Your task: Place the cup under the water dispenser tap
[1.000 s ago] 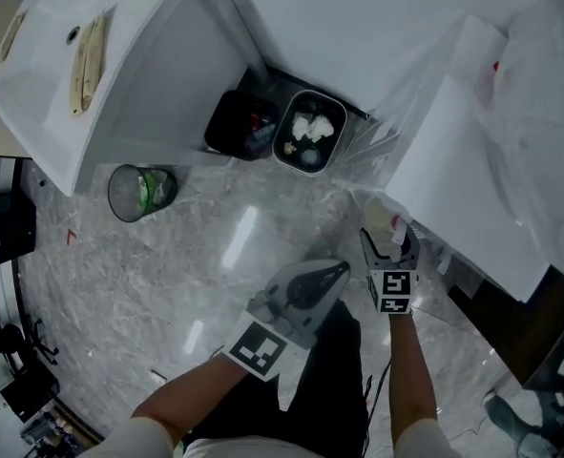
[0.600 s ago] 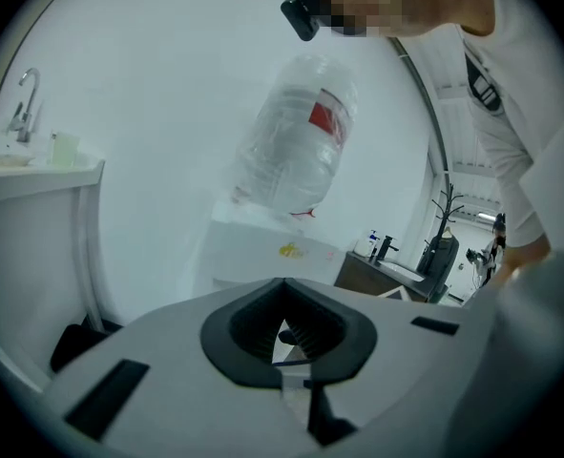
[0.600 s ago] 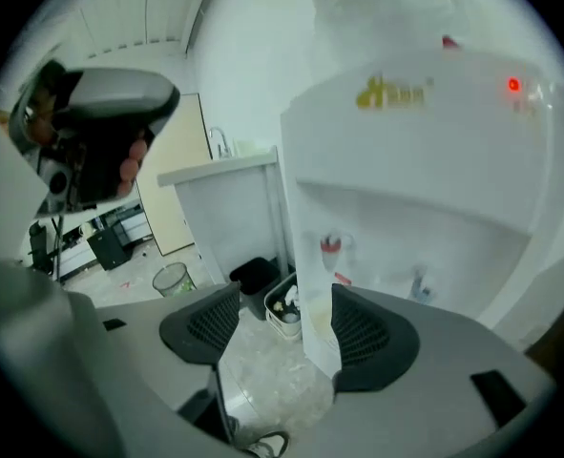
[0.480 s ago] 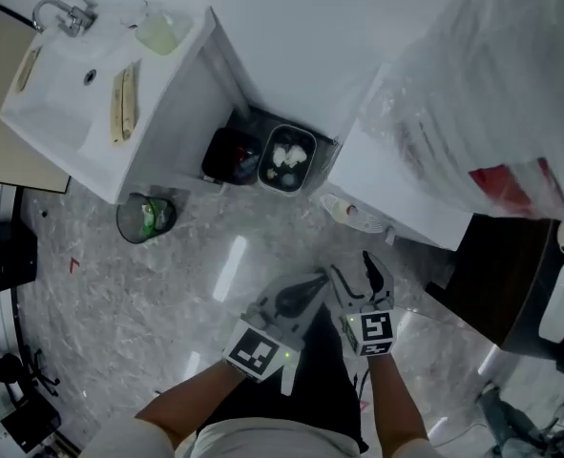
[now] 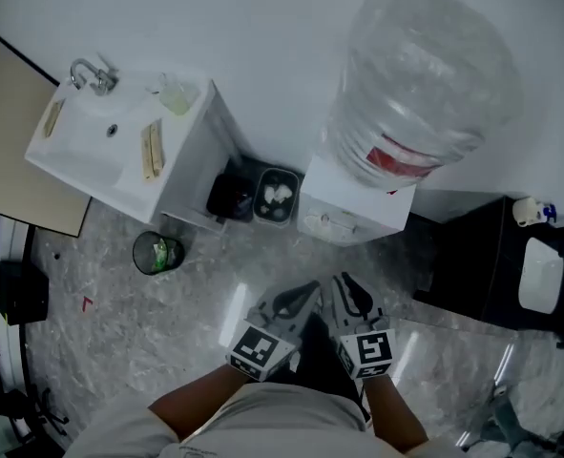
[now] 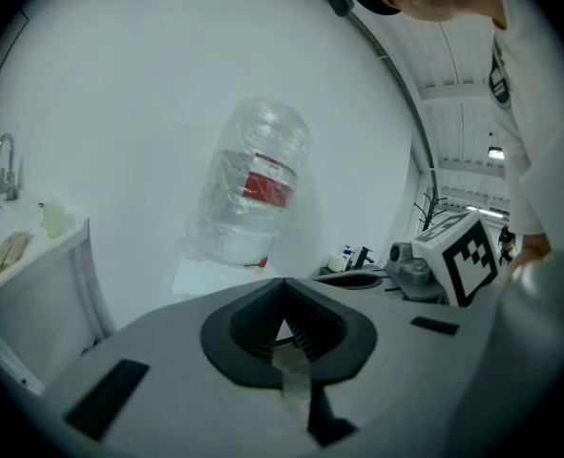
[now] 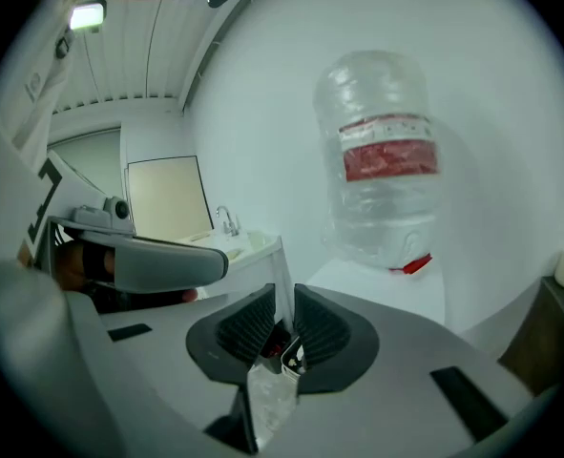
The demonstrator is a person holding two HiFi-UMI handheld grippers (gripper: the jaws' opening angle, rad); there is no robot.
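At the foot of a white wall, head view: the water dispenser [image 5: 353,206] stands with its upturned bottle [image 5: 420,84] between a white sink [image 5: 91,156] on the left and a black cabinet [image 5: 472,260] on the right. Two bins [image 5: 258,198] sit between sink and dispenser, and a mesh wastebasket [image 5: 157,254] stands on the marbled floor [image 5: 110,313]. I see pale shapes [image 5: 337,223] on the dispenser's front ledge, too small for me to say whether the cup is among them. The left tool [image 5: 305,294] and right tool [image 5: 348,289] lie side by side, well short of the dispenser, both pointing toward it.

Left gripper view: the left tool's jaws meet at their tips with nothing between them. Beyond them I see the red-labelled bottle, and the right tool's marker cube [image 6: 468,256] shows near the right edge.

Right gripper view: the right tool's jaws are closing, with a narrow slit between them. I see nothing gripped there, only the sink cabinet's corner behind. The bottle rises ahead, and the left tool lies at the left.
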